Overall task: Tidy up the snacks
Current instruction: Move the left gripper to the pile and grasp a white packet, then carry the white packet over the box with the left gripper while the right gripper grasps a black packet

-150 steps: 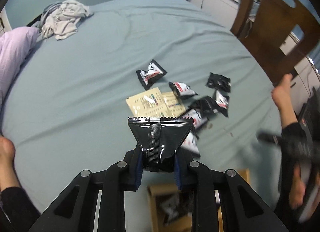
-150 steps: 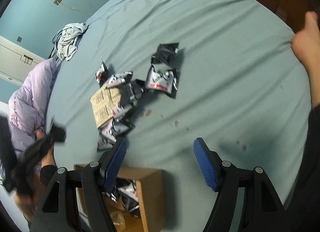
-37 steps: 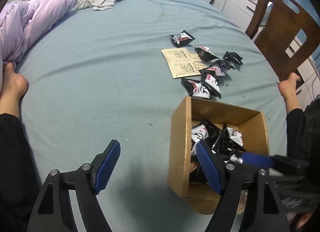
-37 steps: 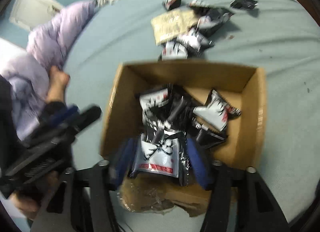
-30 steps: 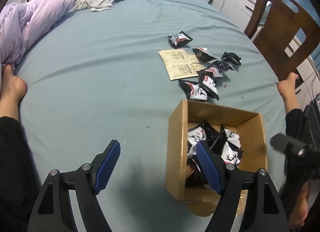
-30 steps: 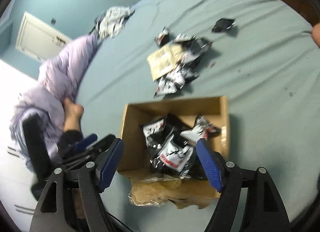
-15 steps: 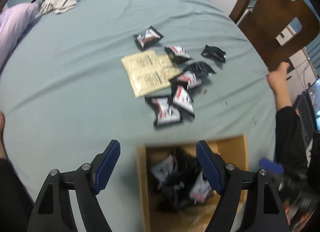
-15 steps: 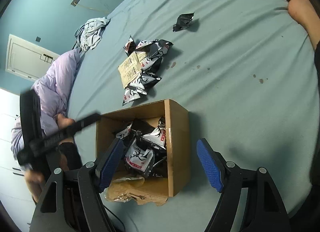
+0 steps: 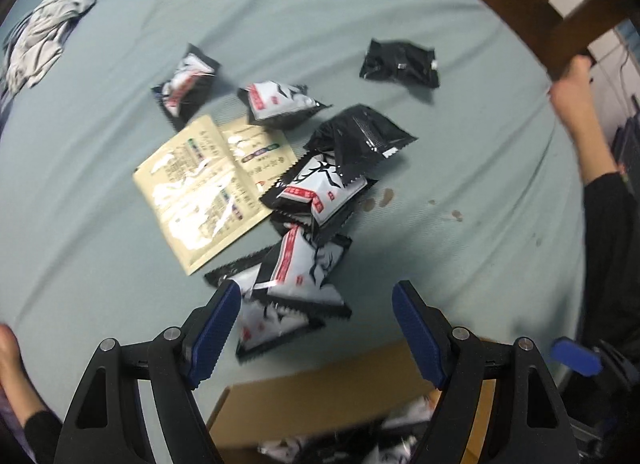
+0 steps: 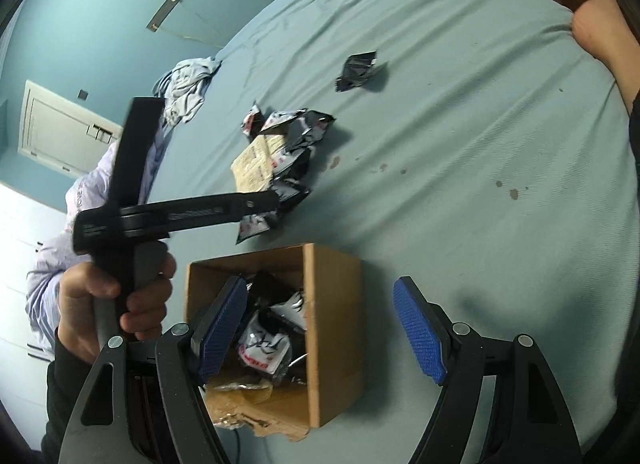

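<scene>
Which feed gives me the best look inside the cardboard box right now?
The right wrist view: the cardboard box sits whole in frame, open top showing snack packets inside. The left wrist view catches only its blurred far rim at the bottom edge, between the open tongs.

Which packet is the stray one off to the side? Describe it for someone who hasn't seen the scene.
Start at the cardboard box on the blue-grey bed sheet; beyond it lies the pile of snack packets around a beige sachet. The stray packet lies further still, alone. It shows only crinkled black, no white-and-red print.
</scene>
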Demonstrator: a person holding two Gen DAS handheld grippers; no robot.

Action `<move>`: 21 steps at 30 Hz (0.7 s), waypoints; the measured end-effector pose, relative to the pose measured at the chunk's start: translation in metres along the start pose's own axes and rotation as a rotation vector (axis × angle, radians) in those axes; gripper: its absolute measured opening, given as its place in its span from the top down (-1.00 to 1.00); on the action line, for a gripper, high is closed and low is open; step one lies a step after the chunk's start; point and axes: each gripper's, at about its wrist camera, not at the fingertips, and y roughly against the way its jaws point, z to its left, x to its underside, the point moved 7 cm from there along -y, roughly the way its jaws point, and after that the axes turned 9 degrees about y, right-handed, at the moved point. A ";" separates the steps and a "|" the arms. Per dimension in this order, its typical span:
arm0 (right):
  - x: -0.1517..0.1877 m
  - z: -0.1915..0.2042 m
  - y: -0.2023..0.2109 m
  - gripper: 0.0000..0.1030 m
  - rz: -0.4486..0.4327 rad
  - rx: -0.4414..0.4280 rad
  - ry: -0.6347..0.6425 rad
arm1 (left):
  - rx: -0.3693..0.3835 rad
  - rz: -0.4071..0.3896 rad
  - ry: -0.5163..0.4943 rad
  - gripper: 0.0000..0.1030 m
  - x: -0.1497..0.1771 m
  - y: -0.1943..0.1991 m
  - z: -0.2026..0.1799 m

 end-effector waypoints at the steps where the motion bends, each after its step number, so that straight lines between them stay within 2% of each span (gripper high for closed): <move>1: 0.000 -0.001 0.000 -0.46 -0.006 0.001 0.004 | -0.014 0.001 -0.003 -0.53 -0.002 -0.004 -0.001; 5: -0.001 -0.009 0.000 -0.46 -0.024 0.029 0.020 | -0.016 0.026 -0.004 -0.53 -0.006 -0.020 -0.005; 6: 0.000 -0.012 0.001 -0.46 -0.022 0.028 0.009 | -0.029 0.032 -0.009 -0.47 -0.006 -0.023 -0.005; 9: 0.000 -0.015 0.003 -0.46 -0.027 0.022 -0.008 | -0.039 0.060 0.005 0.04 -0.004 -0.034 -0.003; 10: 0.000 -0.015 0.004 -0.46 -0.029 0.024 -0.009 | -0.024 0.067 0.025 0.13 -0.004 -0.035 -0.001; 12: 0.002 -0.016 0.005 -0.46 -0.029 0.030 -0.009 | 0.019 0.063 0.066 0.17 -0.004 -0.034 0.002; 15: 0.004 -0.016 0.004 -0.46 -0.019 0.033 -0.015 | 0.028 0.052 0.092 0.28 0.000 -0.025 0.010; 21: 0.004 -0.013 0.006 -0.46 -0.016 0.033 -0.028 | 0.058 -0.097 0.100 0.32 0.008 0.029 0.017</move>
